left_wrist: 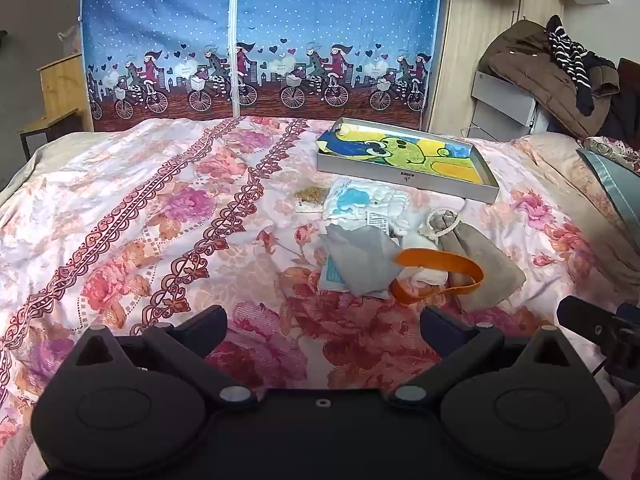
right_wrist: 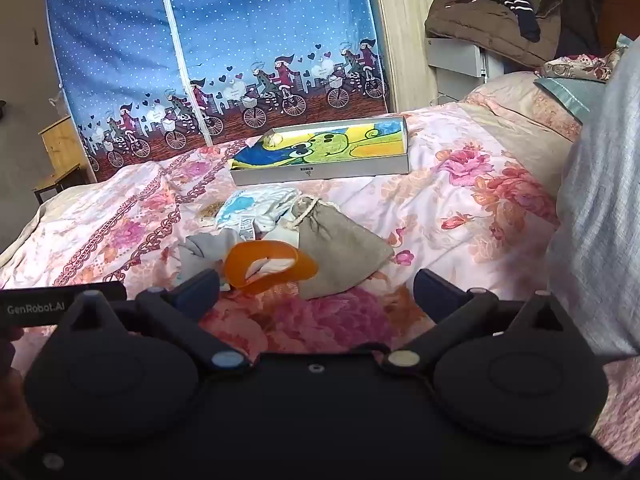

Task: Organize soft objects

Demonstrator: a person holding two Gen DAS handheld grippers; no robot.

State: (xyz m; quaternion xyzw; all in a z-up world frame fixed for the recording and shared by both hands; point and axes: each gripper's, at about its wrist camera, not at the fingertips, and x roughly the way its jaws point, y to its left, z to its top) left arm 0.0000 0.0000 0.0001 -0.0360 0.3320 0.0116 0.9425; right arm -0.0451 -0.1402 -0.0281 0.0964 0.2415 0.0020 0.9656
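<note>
From my left wrist, I look down across a bed (left_wrist: 140, 208) under a pink floral quilt, with a blue fabric wardrobe (left_wrist: 260, 40) printed with cyclists behind it and a brown coat (left_wrist: 532, 72) heaped at the upper right. My left gripper (left_wrist: 322, 330) has its jaws spread wide with nothing between them, only quilt. Ahead and to the right lies the pile of soft things: a grey cloth (left_wrist: 360, 256), an orange band (left_wrist: 440, 276) looped flat, a beige drawstring pouch (left_wrist: 484, 256) and a white printed cloth (left_wrist: 360, 204). Beyond it sits a shallow grey box (left_wrist: 404, 178) holding a cartoon-print towel (left_wrist: 404, 152), its long axis slanting right and toward me. From my right wrist, my right gripper (right_wrist: 316, 294) is likewise released and empty, the pile just beyond its fingertips. Here the box (right_wrist: 320, 174) runs almost level across the frame. Only this view shows a grey-blue sleeve (right_wrist: 596, 200) at the right edge and my other tool's "GenRobot.AI" label at the left.
</note>
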